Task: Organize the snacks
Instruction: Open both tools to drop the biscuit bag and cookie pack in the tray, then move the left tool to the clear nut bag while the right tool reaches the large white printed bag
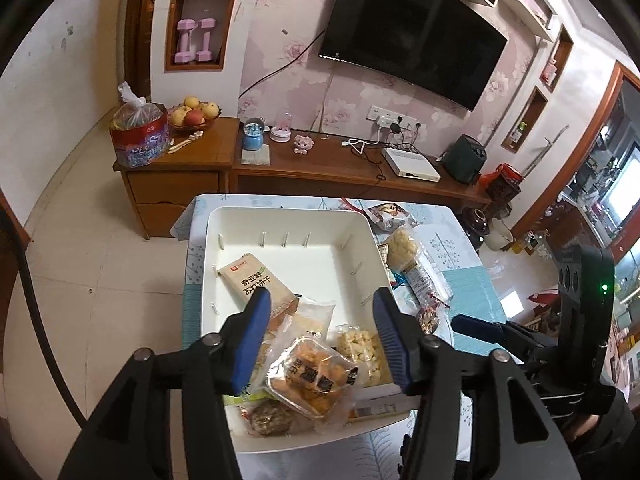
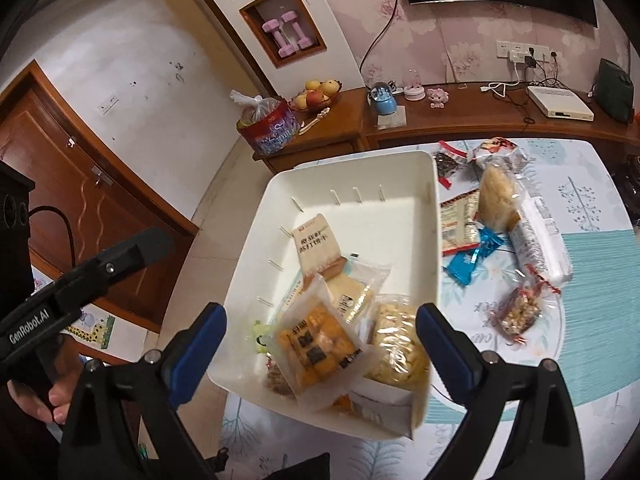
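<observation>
Both grippers — left gripper [image 1: 322, 336], right gripper [image 2: 320, 352] — hung wide and empty over the bin [image 2: 434, 216]; loose snack packets [image 2: 524, 312] looked light, crinkly, best pinched at sealed edges.

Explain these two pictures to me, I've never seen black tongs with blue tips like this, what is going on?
No robot here: a person holds a hand tool in each hand, each with a fisheye camera looking along its tongs. One picture comes from the left tongs, the other from the right tongs. Both stand open above a white bin on a patterned table, holding nothing. Inside the bin lie snack packs, among them a beige cracker pack and an orange pastry pack. More snacks wait on the table beside it, such as a blue wrapper.
</observation>
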